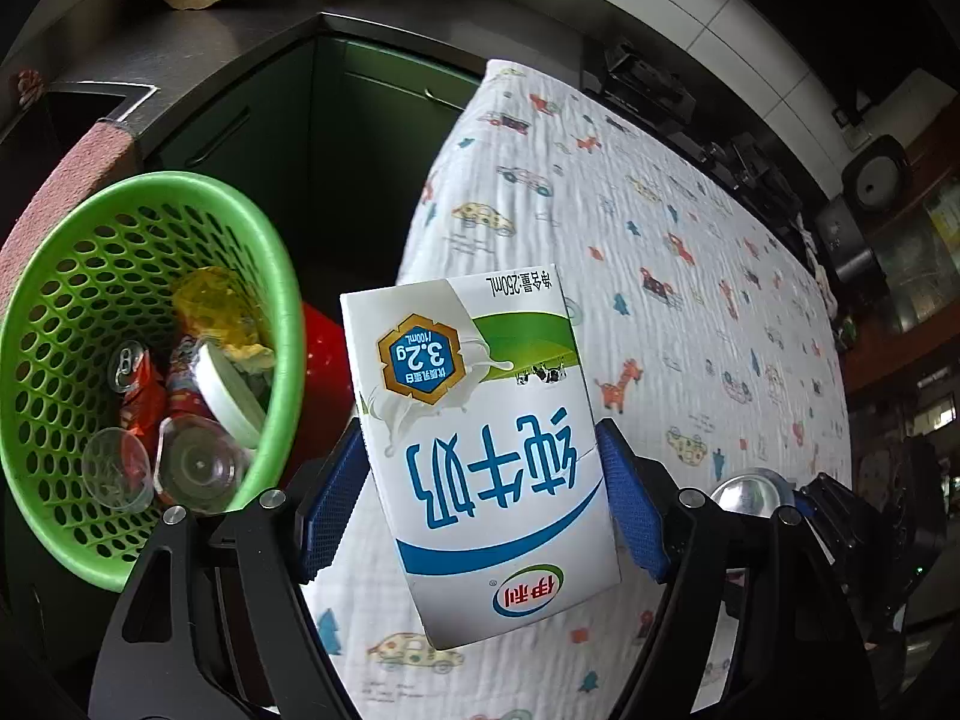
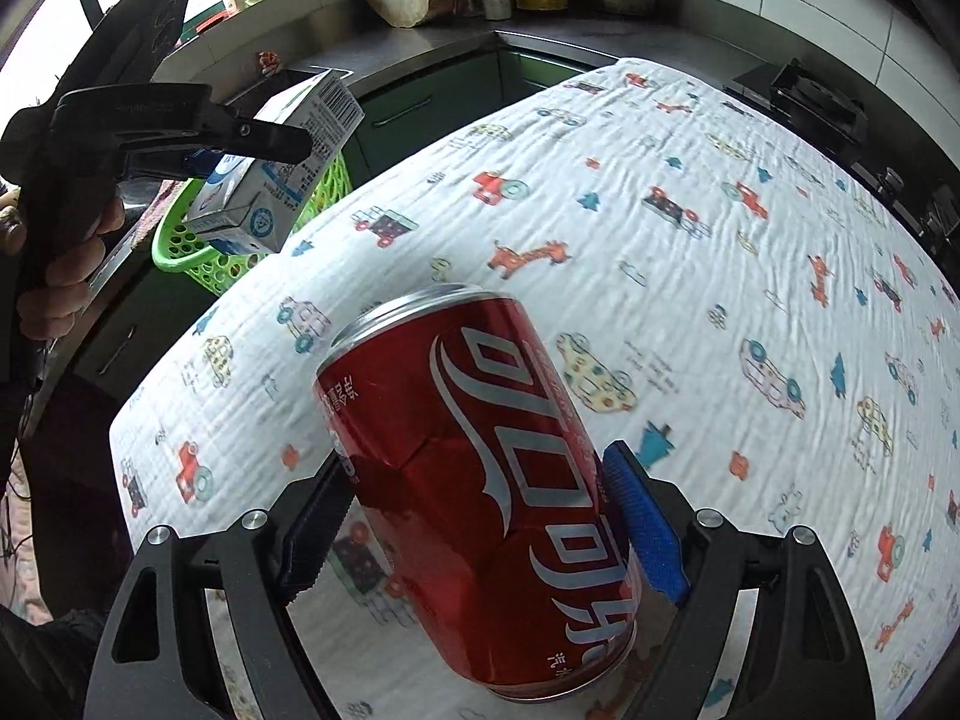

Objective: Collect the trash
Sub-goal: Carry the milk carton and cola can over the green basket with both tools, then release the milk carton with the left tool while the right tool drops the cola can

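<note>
Here:
- One carton (image 1: 480, 450), clamped in the left claw (image 1: 483, 480).
- One can (image 2: 480, 480), clamped in the right claw (image 2: 480, 516).
- One basket (image 1: 54, 312), holding two clear cups (image 1: 114, 468).

Daylight is flooding in from a blown-out window (image 2: 42, 30); fisheye edges are bending and darkening, the tablecloth (image 2: 660, 300) blurring slightly.

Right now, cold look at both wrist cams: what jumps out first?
In the left wrist view, a white milk carton clamped upside down in the left gripper, above the printed cloth. Beside it, off the table's edge, the green basket already holds cups and wrappers. In the right wrist view, a dented red cola can fills the right gripper.
</note>
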`<move>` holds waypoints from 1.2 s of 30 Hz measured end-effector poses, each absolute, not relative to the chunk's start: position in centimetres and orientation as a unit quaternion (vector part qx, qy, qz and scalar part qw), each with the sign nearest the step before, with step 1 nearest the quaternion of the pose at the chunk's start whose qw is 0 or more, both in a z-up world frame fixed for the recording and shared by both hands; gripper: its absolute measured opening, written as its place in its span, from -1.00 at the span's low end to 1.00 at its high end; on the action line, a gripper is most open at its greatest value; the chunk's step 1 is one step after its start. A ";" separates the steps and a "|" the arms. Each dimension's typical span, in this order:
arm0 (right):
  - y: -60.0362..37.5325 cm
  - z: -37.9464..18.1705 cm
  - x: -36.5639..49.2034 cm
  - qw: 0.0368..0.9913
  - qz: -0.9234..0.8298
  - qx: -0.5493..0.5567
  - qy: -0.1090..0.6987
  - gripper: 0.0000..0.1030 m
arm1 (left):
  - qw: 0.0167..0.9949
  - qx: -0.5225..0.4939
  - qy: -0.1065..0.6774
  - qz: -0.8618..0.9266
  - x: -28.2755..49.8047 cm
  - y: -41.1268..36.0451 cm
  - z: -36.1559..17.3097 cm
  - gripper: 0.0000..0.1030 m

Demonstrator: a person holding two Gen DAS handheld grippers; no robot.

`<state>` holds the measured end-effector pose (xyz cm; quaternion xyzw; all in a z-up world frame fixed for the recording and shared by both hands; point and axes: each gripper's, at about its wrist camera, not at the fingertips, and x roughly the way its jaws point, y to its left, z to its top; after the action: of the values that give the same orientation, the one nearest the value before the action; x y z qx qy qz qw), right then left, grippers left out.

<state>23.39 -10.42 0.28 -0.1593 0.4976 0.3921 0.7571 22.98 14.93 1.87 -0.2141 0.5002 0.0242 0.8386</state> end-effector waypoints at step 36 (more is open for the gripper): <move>17.1 2.7 26.4 0.729 0.477 -0.090 0.482 0.55 | 0.802 -0.249 0.515 0.170 17.1 37.8 -5.3 0.45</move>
<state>26.35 17.08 2.68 -0.0900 0.4823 0.4775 0.7289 17.14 37.80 -5.33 -0.2487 0.5155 0.1703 0.8022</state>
